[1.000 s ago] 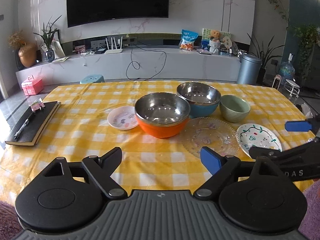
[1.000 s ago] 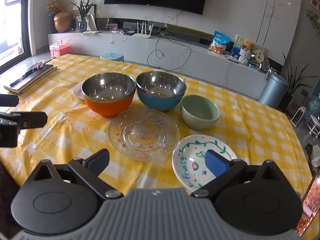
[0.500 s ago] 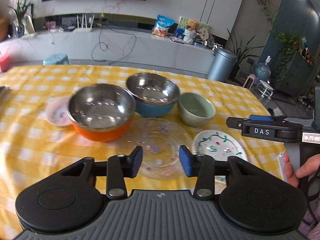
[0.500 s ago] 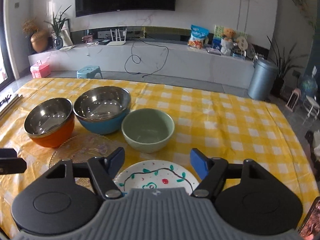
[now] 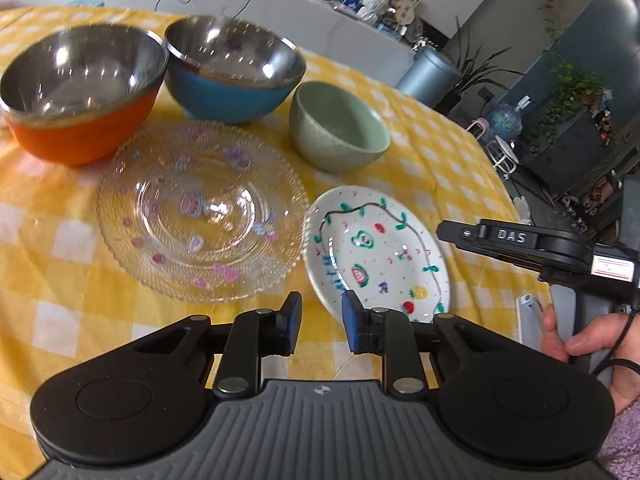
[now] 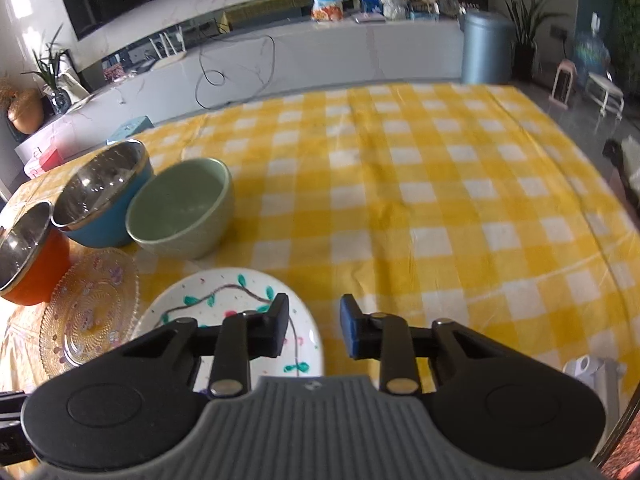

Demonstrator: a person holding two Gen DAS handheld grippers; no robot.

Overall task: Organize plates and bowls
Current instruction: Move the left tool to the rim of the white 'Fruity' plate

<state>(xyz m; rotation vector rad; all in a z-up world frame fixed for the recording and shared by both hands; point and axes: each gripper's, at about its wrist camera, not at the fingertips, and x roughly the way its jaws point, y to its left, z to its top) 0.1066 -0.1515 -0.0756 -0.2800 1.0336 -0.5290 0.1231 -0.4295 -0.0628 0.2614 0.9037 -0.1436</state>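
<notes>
A white painted plate (image 5: 378,250) lies near the table's front edge, beside a clear glass plate (image 5: 200,210). Behind them stand an orange steel bowl (image 5: 80,92), a blue steel bowl (image 5: 232,68) and a green ceramic bowl (image 5: 338,132). My left gripper (image 5: 320,318) hovers empty at the white plate's near-left rim, jaws narrowly apart. My right gripper (image 6: 313,326) is open and empty over the white plate's (image 6: 224,300) right rim; its body (image 5: 520,242) shows at the right in the left wrist view. The green bowl (image 6: 182,208), blue bowl (image 6: 100,196), orange bowl (image 6: 28,264) and glass plate (image 6: 88,308) lie to its left.
The yellow checked tablecloth (image 6: 440,184) spreads far to the right. A white phone-like object (image 5: 528,316) lies at the table's front right edge. A white TV bench (image 6: 280,56) and a grey bin (image 6: 486,48) stand beyond the table.
Both grippers moved right and lower toward the white plate. The left jaws narrowed from wide open a second ago. The right jaws also narrowed. No dish moved.
</notes>
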